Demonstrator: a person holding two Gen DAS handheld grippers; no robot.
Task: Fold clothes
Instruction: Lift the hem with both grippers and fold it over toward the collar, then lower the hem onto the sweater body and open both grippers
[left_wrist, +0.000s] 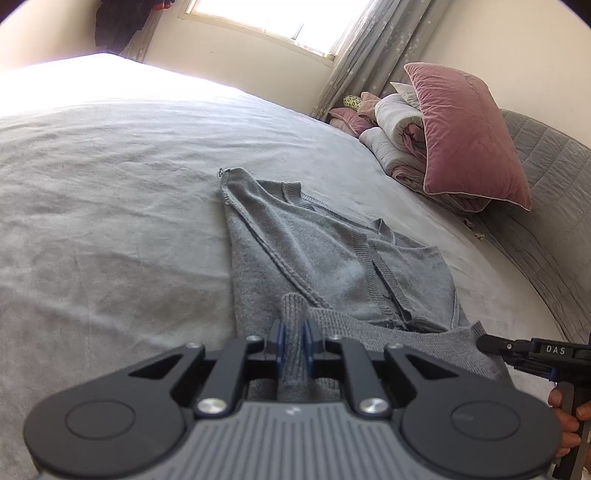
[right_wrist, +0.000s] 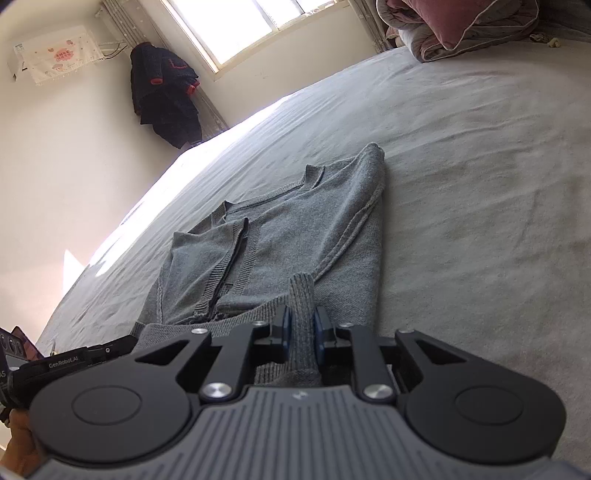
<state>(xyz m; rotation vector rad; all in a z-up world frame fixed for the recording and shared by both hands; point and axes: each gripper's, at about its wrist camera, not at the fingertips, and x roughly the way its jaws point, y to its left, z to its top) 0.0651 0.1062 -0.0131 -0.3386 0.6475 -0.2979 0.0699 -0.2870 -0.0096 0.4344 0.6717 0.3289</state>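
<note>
Each camera sits just behind its own hand-held gripper, low over the bed (left_wrist: 110, 221), looking forward along the fingers. The left view faces the pillows (left_wrist: 465, 136) and the window (left_wrist: 266, 18); the right view faces the window (right_wrist: 236, 26) corner. Both share the grey cardigan (left_wrist: 303, 243) close ahead and the bed (right_wrist: 480, 184) beyond.
</note>
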